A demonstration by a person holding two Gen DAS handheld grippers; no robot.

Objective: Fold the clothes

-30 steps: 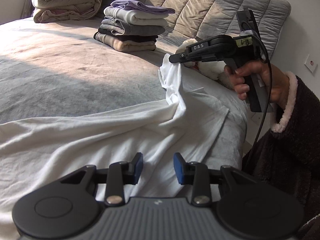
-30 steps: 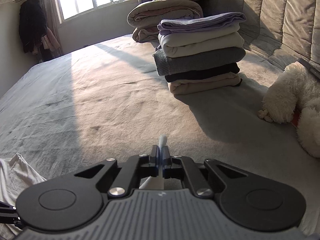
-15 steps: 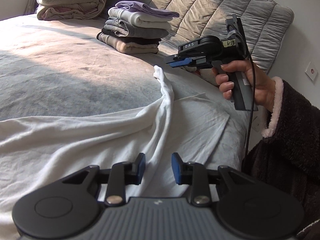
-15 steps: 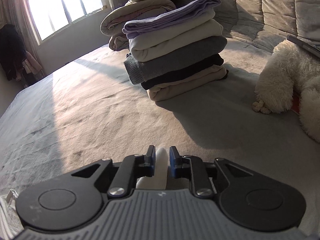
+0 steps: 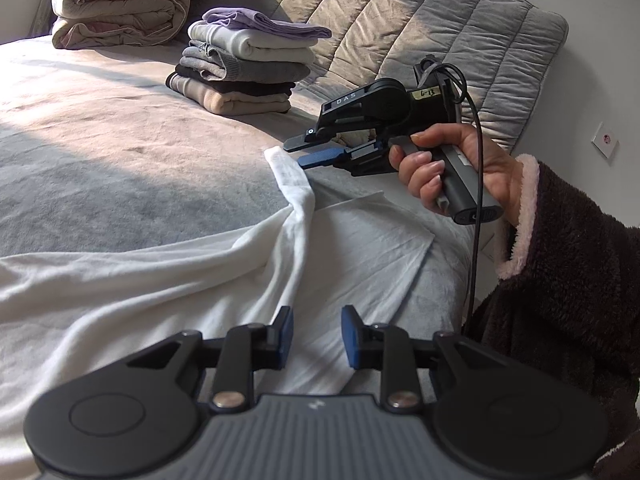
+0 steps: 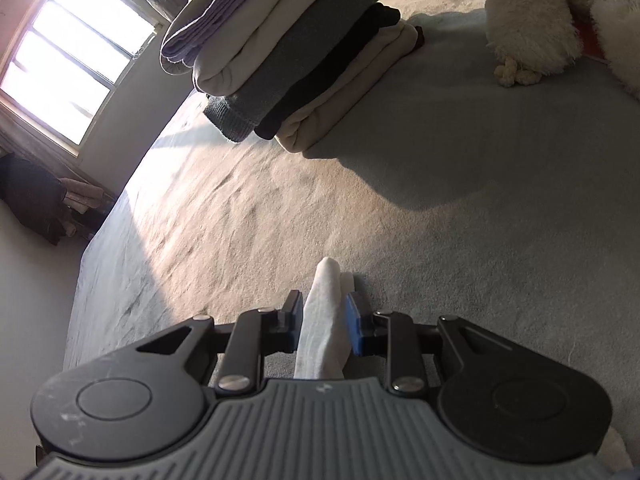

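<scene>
A white garment (image 5: 168, 280) lies spread and wrinkled over the grey bed (image 5: 120, 160). One narrow end of it (image 5: 288, 172) stretches up toward the folded stack. My left gripper (image 5: 317, 338) hovers open just above the white cloth near the bed's front edge, with nothing between its fingers. A hand holds my right gripper (image 5: 300, 153) beside that narrow end, rolled onto its side. In the right wrist view the right gripper (image 6: 324, 322) is open. The white strip (image 6: 324, 292) lies loose between its blue pads (image 6: 354, 324), resting on the bed.
A stack of folded clothes (image 5: 244, 68) sits at the back, seen close in the right wrist view (image 6: 296, 52). Behind it are a rolled duvet (image 5: 120, 12) and a quilted headboard cushion (image 5: 420, 20). A white plush toy (image 6: 532, 12) lies at the right. A dark fleece sleeve (image 5: 568, 280) fills the right side.
The right gripper has opened and let go of the white strip, which dropped onto the bed. That gripper has also rolled sideways. The left gripper stays open over the garment.
</scene>
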